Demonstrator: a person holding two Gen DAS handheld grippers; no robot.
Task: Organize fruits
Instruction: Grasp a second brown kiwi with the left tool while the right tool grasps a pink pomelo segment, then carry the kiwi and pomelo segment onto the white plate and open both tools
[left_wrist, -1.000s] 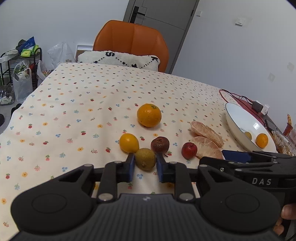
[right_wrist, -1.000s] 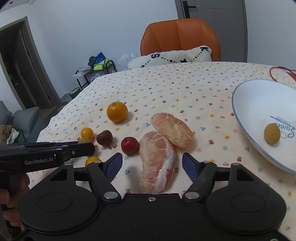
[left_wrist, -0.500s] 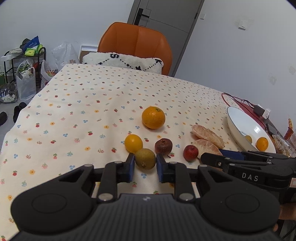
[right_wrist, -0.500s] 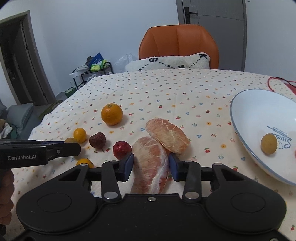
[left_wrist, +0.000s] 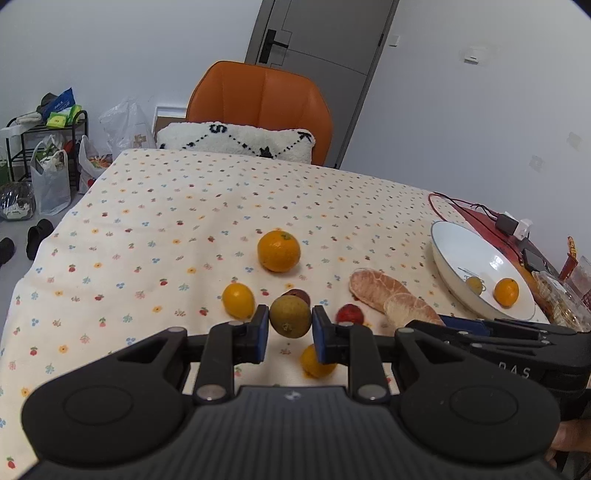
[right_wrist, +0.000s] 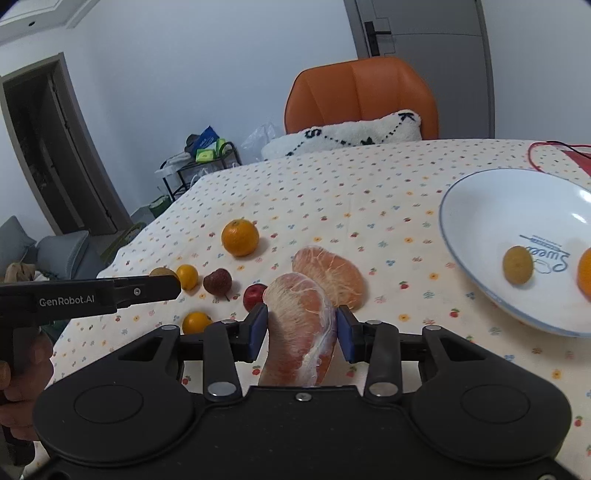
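Step in hand: both loads gripped, carry to bowl (right_wrist: 480, 295) at right edge of bench (left_wrist: 184, 206) comes next.

My left fingers (left_wrist: 289, 326) closed on small greenish-brown fruit (left_wrist: 290, 316), lifted clear of cloth, level, pointing toward far edge.

My right fingers (right_wrist: 301, 332) clamped on peeled pomelo segment (right_wrist: 301, 328), raised, tip up.

Next: swing right, lower over rim, release gently; segment soft, avoid squeezing.

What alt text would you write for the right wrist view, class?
The right gripper grips a peeled pomelo segment over a floral tablecloth. A second segment and small fruits lie behind it; a white bowl holding fruit sits right.
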